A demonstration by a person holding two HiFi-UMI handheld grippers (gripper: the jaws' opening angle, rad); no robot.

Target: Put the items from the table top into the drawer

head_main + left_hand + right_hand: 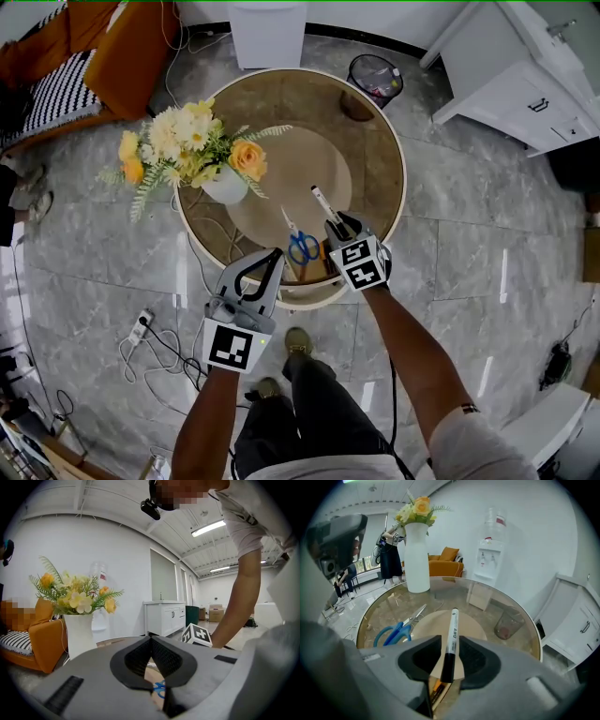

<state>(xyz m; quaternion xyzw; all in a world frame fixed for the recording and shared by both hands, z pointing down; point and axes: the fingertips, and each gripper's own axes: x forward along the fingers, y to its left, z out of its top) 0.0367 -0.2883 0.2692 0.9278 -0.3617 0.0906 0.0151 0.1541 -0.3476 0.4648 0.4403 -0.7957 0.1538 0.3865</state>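
the right gripper (337, 228) tips down over the open drawer (293, 270) at the near edge of the round glass bench (375, 150). a marker pen (453, 630) stands between its fingers (477, 657). those fingers are spread and do not look pressed on the barrel, so the pen seems loose. its black cap end points down at the drawer, where an orange and yellow thing (436, 692) already lies. the left gripper (275, 255) hangs just beside the drawer front, its fingers (136, 658) together at the tips with nothing between them. whether it touches the drawer i cannot tell.

the likely slip: the pen is long and tilted, so a drop may catch the drawer's edge or the bench rim and send it to the tiled floor (450, 206). the blue-handled scissors (301, 242) lie on the glass near the drawer, not yet put away. reaching for them brings a gripper near the white vase (226, 185) of flowers, which looks top-heavy and could be knocked over.

the pen's white barrel carries a line of dark print, too small to read. the cube (361, 263) on each gripper shows black-and-white square markers, no words. the bottle on the water dispenser (490, 562) has a red label, unreadable.
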